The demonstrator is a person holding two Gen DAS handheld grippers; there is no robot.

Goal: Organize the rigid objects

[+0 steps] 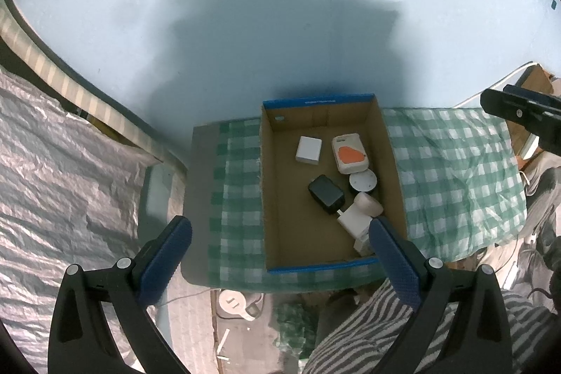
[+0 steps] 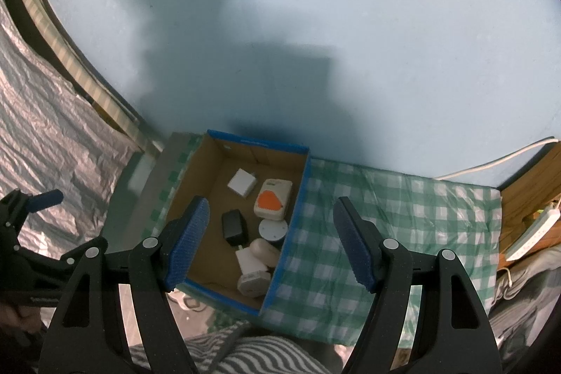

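A blue-rimmed cardboard box (image 1: 317, 101) (image 2: 298, 191) sits on a green checked cloth. Inside lie a white cube charger (image 1: 308, 150) (image 2: 242, 183), a cream device with an orange patch (image 1: 350, 154) (image 2: 272, 199), a black adapter (image 1: 326, 193) (image 2: 234, 226), a round white-topped object (image 1: 363, 181) (image 2: 272, 229), a beige capsule (image 1: 368, 204) (image 2: 264, 251) and white plugs (image 1: 354, 219) (image 2: 253, 281). My left gripper (image 1: 280, 230) is open and empty, above the box's near edge. My right gripper (image 2: 270, 209) is open and empty, above the box's right side. The left gripper also shows in the right wrist view (image 2: 35, 205).
The green checked cloth (image 1: 452, 177) (image 2: 403, 219) covers a small table against a pale blue wall. Crinkled silver sheeting (image 1: 52, 170) lies left. A white power strip (image 2: 533, 230) and cable (image 2: 491, 163) lie right. Striped fabric (image 2: 245, 353) is below the grippers.
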